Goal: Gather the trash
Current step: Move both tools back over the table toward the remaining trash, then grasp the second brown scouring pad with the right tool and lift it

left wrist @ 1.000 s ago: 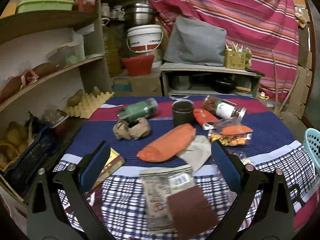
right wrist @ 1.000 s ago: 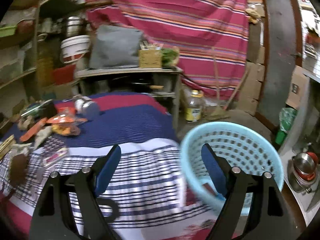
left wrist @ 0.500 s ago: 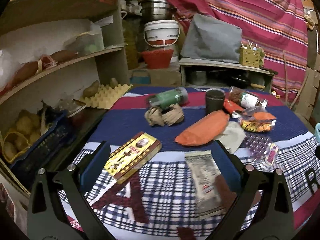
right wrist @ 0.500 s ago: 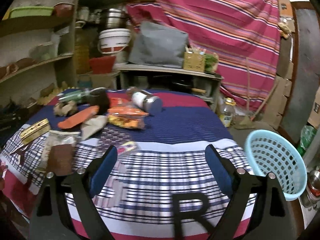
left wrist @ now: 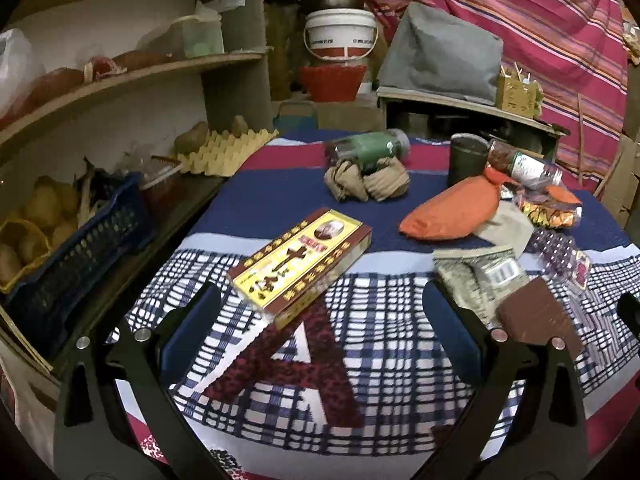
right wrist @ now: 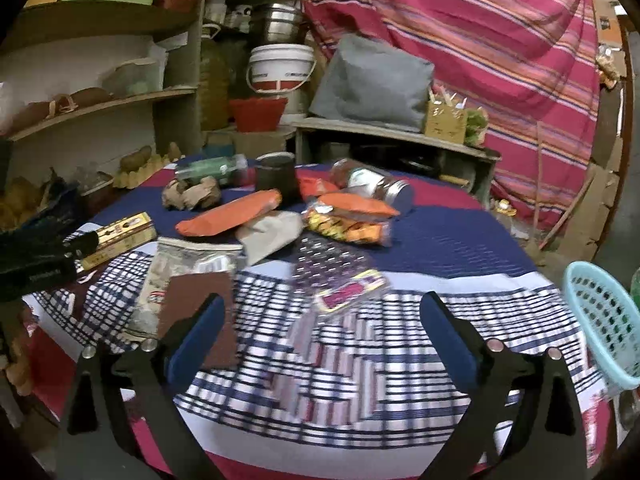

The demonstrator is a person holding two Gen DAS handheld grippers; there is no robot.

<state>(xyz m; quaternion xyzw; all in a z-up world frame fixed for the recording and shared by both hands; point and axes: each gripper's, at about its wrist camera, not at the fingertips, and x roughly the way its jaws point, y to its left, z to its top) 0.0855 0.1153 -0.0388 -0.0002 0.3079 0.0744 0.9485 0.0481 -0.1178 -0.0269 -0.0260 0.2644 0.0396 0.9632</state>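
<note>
Covering the table [left wrist: 384, 208], a blue, white and red plaid cloth carried the trash: a yellow-and-maroon box [left wrist: 300, 262], an orange pouch [left wrist: 452, 210], snack wrappers [right wrist: 344, 224] and a brown packet [right wrist: 200, 304]. Your left gripper [left wrist: 320, 328] hung wide open, holding nothing. Your right gripper [right wrist: 320, 332] had just been opening, nothing between its fingers. A light-blue basket [right wrist: 604, 320] stood off the table's right edge. Large letters marked the near cloth, one an "A"; print on the packaging was too small to read.
</note>
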